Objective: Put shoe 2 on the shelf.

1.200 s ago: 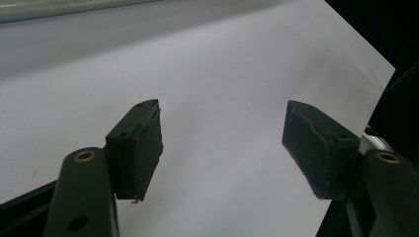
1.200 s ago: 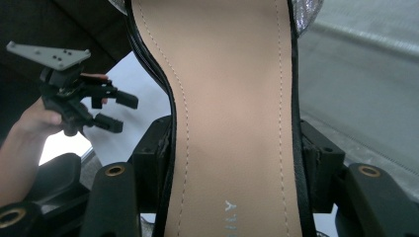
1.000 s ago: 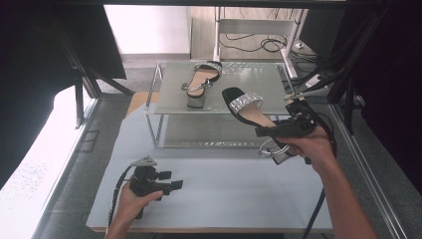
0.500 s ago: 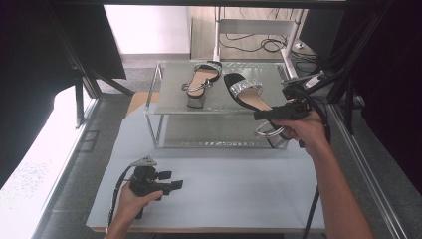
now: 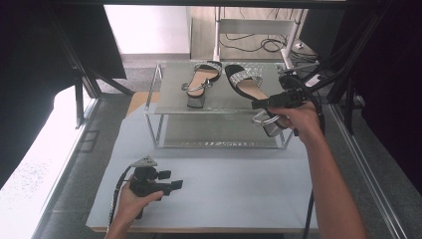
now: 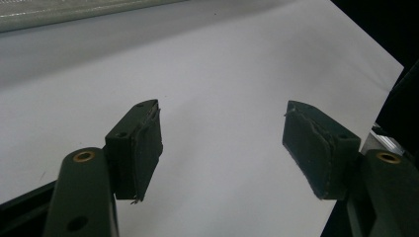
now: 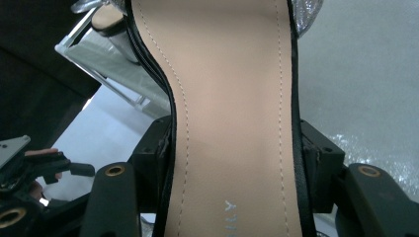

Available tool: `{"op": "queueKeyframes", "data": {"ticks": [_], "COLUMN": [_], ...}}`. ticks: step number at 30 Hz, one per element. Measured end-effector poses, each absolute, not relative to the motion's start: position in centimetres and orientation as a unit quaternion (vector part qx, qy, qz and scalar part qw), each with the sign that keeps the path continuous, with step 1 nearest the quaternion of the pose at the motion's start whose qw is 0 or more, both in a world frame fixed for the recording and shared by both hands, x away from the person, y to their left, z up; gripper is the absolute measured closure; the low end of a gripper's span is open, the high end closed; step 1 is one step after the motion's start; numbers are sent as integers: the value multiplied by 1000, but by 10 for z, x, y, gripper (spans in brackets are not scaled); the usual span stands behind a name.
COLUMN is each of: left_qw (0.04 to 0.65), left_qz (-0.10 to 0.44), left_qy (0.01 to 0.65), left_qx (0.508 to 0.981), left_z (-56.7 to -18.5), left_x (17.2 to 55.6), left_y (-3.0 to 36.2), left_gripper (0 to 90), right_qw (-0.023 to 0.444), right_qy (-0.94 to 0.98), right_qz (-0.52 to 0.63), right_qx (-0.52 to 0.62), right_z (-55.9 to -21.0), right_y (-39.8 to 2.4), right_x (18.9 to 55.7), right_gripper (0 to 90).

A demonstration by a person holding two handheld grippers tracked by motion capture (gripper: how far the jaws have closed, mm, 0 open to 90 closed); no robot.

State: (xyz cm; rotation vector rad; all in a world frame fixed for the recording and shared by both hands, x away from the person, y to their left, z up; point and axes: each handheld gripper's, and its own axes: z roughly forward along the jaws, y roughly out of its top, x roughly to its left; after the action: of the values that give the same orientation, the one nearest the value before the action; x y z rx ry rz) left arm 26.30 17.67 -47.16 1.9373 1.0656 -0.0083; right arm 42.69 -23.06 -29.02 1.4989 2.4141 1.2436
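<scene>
Right gripper (image 5: 266,103) had its fingers clamped on the waist of a black heeled sandal (image 5: 247,84), one pad on each side edge of the tan insole (image 7: 232,123), as the right gripper view showed. The sandal hung over the right part of the glass shelf's (image 5: 174,102) top tier, toe with its glitter strap (image 5: 245,75) pointing to the far edge, block heel (image 5: 269,127) sticking out past the near edge by the hand. Its mate, the second sandal (image 5: 199,83), already lay on the left part of that tier, just beside it, apart.

Left gripper (image 5: 166,185) sat low over the white surface (image 5: 239,184) near the front, fingers (image 6: 136,148) spread wide, nothing between them.

Judged step: setting the held sandal down next to its pair. To do it well: push it farther onto the glass until the heel cleared the near edge, keep the sole level, line the toe up parallel with the other shoe and leave a gap so the straps did not snag. Lower until sole and heel both rested on the tier, only then open the fingers, and pull back straight toward the person so the pads did not drag the sandal off. Glass looked slick, so no sideways nudges.
</scene>
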Motion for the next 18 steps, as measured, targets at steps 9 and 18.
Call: {"op": "queueKeyframes", "data": {"ticks": [9,18], "left_qw": [453,468], "left_qz": [-14,-29], "left_qy": [424,418], "left_qx": [784,778], "left_z": [-472,-471], "left_x": [263,261], "left_y": [175,176], "left_gripper": [314,313], "right_qw": [17,19], "right_qy": [771,763], "right_qz": [402,395], "right_qx": [493,511], "right_z": [-286,-286], "right_y": [-226,-218], "right_x": [445,472], "right_gripper": [418,418]}}
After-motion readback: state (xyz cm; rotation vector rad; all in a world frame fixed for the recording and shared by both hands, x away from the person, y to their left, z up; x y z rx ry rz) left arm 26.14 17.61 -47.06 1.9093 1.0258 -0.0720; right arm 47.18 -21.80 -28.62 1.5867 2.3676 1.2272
